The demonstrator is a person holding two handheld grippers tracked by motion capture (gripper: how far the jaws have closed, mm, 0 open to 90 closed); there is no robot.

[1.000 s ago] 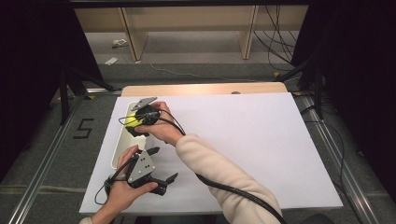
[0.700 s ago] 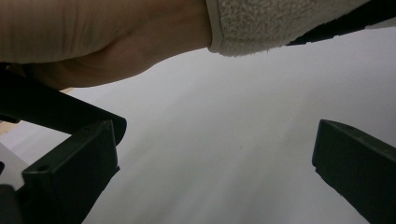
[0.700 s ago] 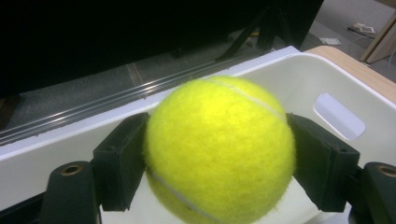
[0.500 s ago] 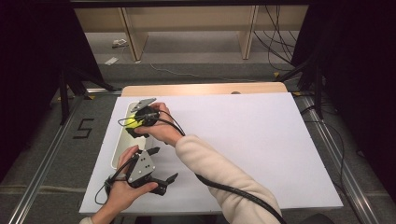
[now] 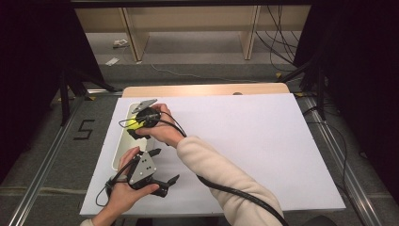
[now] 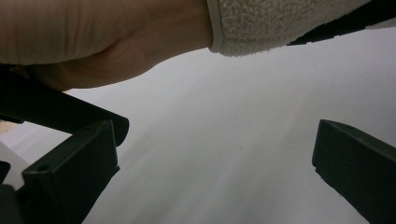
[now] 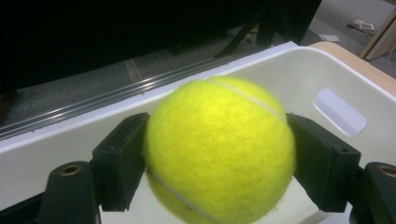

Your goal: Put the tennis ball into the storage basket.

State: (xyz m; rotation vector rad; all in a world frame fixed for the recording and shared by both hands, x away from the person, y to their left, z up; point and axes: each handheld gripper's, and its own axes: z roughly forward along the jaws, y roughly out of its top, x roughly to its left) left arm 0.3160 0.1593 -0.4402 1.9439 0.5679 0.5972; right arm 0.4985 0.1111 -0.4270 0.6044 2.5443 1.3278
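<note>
Tennis ball work sits at the left side of a broad white table top (image 5: 244, 146), by far the largest thing in the high view, with a strip of bare wooden edge (image 5: 207, 89) showing along its far side. Next in size is the person's right forearm in a cream fleece sleeve (image 5: 221, 176), which comes in from the bottom and reaches diagonally to the left; the same sleeve (image 6: 280, 23) crosses the top of the left gripper view, above the bare white surface. A long white bin (image 5: 123, 141) lies along the table's left edge, and in the right gripper view its inner wall (image 7: 280, 77) with an oblong handle slot (image 7: 338, 109) rises just behind the ball. The left gripper (image 5: 160, 170) rests low near the front left corner of the table, held in the left hand (image 5: 123, 195), its grey three-cornered plate on top; its jaws stand wide apart with nothing between them, only table showing in the gap in the left gripper view (image 6: 215, 186). The right gripper (image 5: 134, 125) is held over the bin's far half, and its two black jaws are clamped against opposite sides of the tennis ball (image 7: 219, 149), which is seen as a small yellow-green spot (image 5: 133, 124) in the high view. The ball hangs above the bin's interior, gripped on both flanks, and I cannot tell whether it touches the bin's floor.
</note>
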